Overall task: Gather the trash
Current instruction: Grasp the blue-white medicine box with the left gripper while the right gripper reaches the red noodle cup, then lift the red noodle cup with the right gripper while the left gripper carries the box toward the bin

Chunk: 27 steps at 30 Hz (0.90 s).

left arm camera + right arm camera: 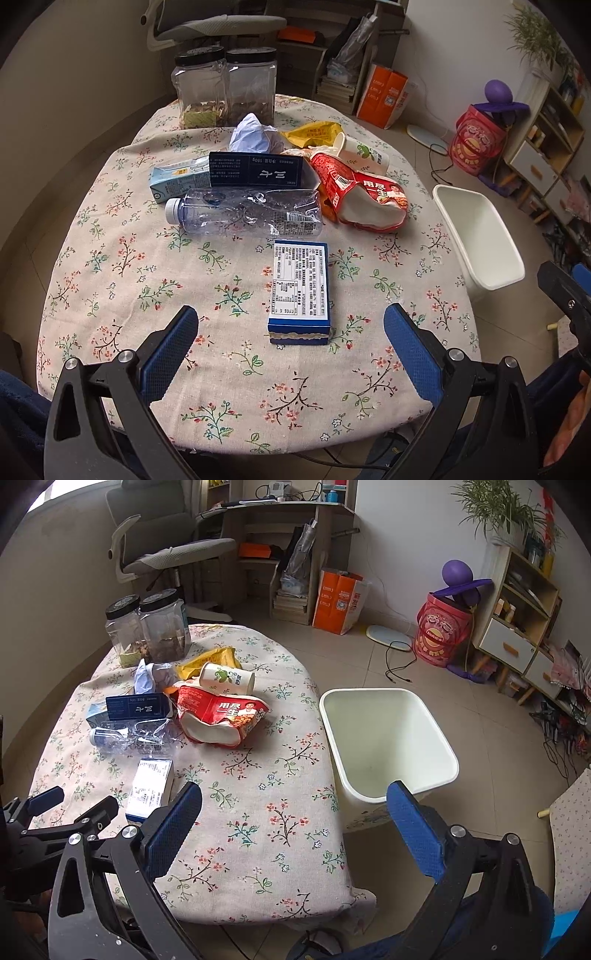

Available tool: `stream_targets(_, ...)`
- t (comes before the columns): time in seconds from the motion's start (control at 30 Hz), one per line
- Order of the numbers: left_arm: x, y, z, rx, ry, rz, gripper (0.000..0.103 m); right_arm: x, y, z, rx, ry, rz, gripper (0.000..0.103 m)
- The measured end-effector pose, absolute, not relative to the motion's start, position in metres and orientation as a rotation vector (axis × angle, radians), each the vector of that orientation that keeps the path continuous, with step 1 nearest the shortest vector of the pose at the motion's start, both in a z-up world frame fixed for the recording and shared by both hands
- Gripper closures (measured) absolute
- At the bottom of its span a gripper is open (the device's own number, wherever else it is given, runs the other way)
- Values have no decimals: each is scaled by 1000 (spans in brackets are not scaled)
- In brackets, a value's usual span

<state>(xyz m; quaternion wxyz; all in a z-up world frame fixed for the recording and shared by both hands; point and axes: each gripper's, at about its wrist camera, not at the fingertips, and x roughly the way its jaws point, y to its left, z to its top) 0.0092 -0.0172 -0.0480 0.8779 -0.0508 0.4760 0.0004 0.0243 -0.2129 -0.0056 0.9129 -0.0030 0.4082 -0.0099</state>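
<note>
Trash lies on the floral tablecloth (221, 369): a blue-and-white box (300, 286) nearest me, a crushed clear bottle (243, 214), a dark blue box (256, 169), a light blue carton (177, 181), a red noodle bowl (360, 194), a paper cup (364, 151), a yellow bag (312, 133) and crumpled paper (249, 133). My left gripper (291, 317) is open, empty, just short of the blue-and-white box. My right gripper (295, 797) is open, empty, over the table's right edge beside the empty white bin (388, 738). The blue-and-white box (151, 786) and the red bowl (218, 716) also show in the right wrist view.
Two clear jars with black lids (225, 88) stand at the table's far end. An office chair (162, 550) and desk are behind. On the floor lie an orange bag (340, 602), a red bucket (441, 631), cables and a shelf unit (517, 627).
</note>
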Motion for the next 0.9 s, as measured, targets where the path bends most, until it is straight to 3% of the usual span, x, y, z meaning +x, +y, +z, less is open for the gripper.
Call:
stream_targets(0.6, 60, -32, -118, -27, 1143, 48, 6, 85, -227, -41, -98, 1087, -6, 7)
stream_targets(0.63, 63, -31, -124, -23, 1152, 55, 8, 94, -222, -41, -119, 1095, 41, 7)
stream_targets(0.7, 67, -29, -133, -31, 1179, 55, 29, 113, -211, -46, -108, 1137, 162, 7)
stream_targets(0.73, 67, -27, -137, -43, 1193, 53, 48, 123, -206, -52, -84, 1172, 216, 7)
stream_targets(0.9, 60, -4, -129, -138, 1161, 46, 47, 172, -213, -97, 339, 1353, 318, 7)
